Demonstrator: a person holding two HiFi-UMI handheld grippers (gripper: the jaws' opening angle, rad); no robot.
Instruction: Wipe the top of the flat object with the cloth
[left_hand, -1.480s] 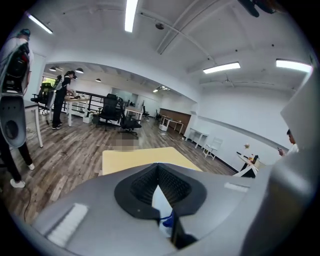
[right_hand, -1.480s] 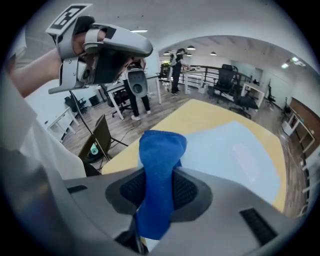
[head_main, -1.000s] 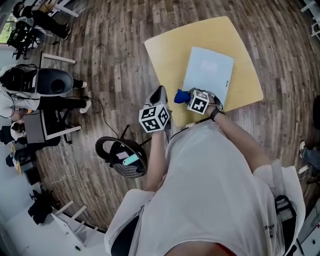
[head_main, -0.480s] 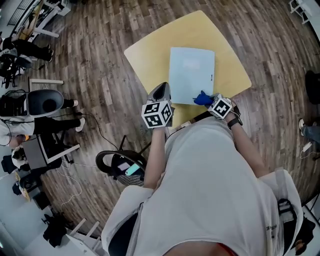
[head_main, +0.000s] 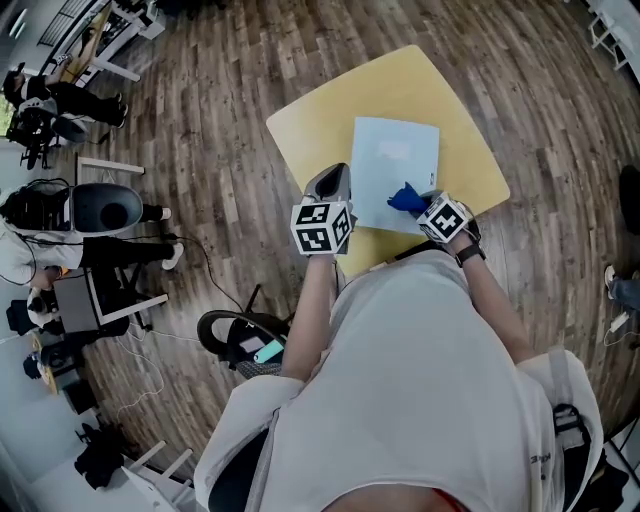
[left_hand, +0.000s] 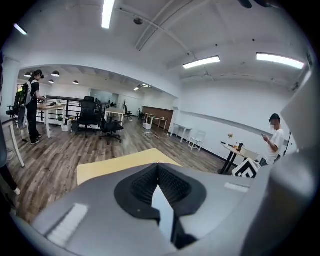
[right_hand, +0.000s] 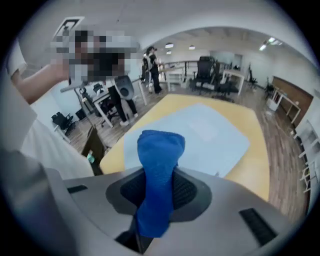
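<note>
Head view: a person stands over a yellow counter (head_main: 310, 125) on a wood floor (head_main: 220, 90), a gripper in each hand. A pale blue flat object (head_main: 395, 160) lies on the counter's middle, its near edge close to the person. The right gripper (head_main: 420, 205) reaches over the near right corner of that flat object, and a blue cloth (head_main: 404, 197) sticks out of its front over the pale surface. Whether the cloth touches the surface cannot be told from here.

Right gripper view shows the fingers (right_hand: 186, 192) pinching the cloth, which stands up between them in a bunched roll. The flat object spreads out beyond it on the counter.

The left gripper (head_main: 330, 178) hovers just left of the flat object, above the counter's near edge. Left gripper view shows its fingers (left_hand: 175, 187) pressed together at the tips with nothing between them. It looks out across the counter into an office room.

A black office chair (head_main: 245, 335) stands on the floor behind the person's left side.
</note>
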